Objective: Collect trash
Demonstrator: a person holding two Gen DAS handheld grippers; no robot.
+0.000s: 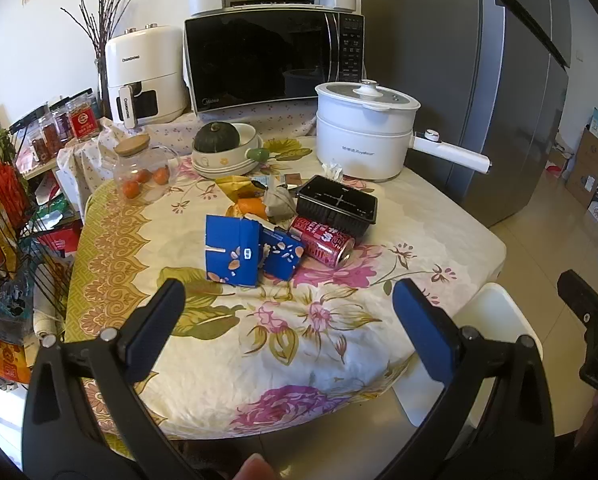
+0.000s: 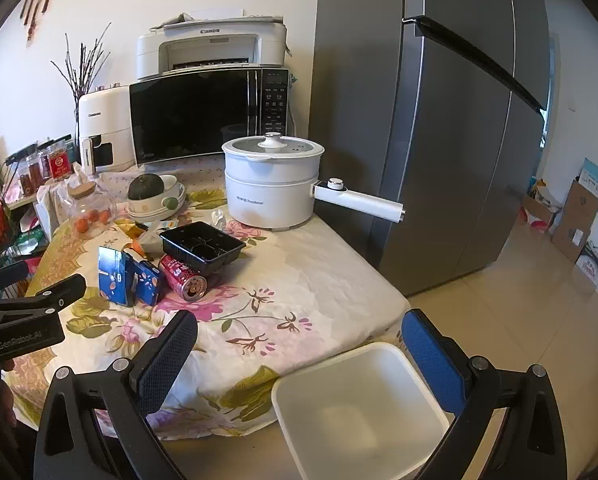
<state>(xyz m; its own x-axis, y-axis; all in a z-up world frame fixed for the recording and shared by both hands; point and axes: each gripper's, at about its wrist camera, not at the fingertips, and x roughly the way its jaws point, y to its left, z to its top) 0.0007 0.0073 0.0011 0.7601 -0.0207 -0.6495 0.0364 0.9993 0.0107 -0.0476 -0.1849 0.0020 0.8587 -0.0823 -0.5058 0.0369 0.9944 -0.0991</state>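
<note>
Electric pot (image 1: 363,136), bowl (image 1: 227,152), jar (image 1: 141,168) behind trash pile (image 1: 283,224).

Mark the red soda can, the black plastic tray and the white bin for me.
red soda can (image 1: 322,243), left wrist view, on its printed side.
black plastic tray (image 2: 201,245), right wrist view, on its divided inside.
white bin (image 2: 359,412), right wrist view, on its bare inner floor.

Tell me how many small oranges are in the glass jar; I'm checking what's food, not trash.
3 show in the glass jar: one low at its left, one in the middle, one at the right. More may sit hidden behind them.
</note>
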